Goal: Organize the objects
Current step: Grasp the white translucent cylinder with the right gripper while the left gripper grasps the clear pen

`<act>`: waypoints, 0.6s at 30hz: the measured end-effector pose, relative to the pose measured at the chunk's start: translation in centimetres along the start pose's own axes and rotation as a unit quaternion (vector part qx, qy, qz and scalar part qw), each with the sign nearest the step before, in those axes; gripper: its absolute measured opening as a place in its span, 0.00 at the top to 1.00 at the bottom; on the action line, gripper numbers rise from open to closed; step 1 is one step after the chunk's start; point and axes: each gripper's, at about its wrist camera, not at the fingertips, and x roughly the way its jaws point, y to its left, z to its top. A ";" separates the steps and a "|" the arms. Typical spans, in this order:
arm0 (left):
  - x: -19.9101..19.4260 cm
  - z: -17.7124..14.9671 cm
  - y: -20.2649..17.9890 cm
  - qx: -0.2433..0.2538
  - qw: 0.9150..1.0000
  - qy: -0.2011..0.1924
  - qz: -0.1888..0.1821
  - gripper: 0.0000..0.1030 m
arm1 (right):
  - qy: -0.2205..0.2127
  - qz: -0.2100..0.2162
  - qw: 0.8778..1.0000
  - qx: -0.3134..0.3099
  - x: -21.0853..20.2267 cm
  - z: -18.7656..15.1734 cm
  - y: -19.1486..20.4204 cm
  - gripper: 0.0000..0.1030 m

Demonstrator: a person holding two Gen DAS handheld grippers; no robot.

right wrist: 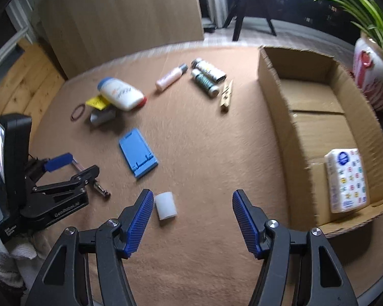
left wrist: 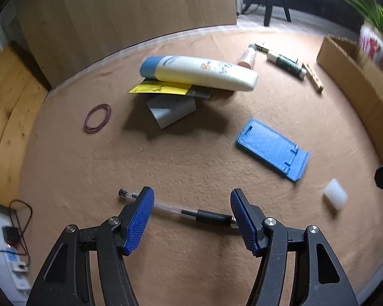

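At the far left, the left gripper (left wrist: 192, 213) hangs low over the tan tabletop (left wrist: 191, 153) with its blue pads spread wide, a pen (left wrist: 181, 211) lying crosswise on the cloth between and behind them, not pinched. Beyond it lie a loop of rubber bands (left wrist: 97, 118), then a white lotion bottle (left wrist: 199, 72) resting across a yellow card (left wrist: 160, 88) and a small grey box (left wrist: 172, 111). Further right a blue phone stand (right wrist: 138, 153) lies flat. The right gripper (right wrist: 189, 213) is also spread open and holds nothing; a small white cylinder (right wrist: 165, 206) lies just beside its left pad. Toward the back sit a pink bottle (right wrist: 169, 77), two thread spools (right wrist: 206, 75) and a wooden clothespin (right wrist: 226, 97). At the right stands an open cardboard box (right wrist: 275, 97) with a tissue pack (right wrist: 346, 179) in its near corner.
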 end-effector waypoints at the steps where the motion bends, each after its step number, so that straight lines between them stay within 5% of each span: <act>1: 0.2 0.1 -0.2 0.004 1.000 0.001 0.001 0.36 | 0.004 -0.002 1.000 -0.002 0.4 0.0 0.3 0.41; 18: -0.3 -3.2 0.8 0.060 0.998 0.000 0.003 0.36 | 0.041 -0.026 0.998 -0.032 4.2 -0.2 2.3 0.41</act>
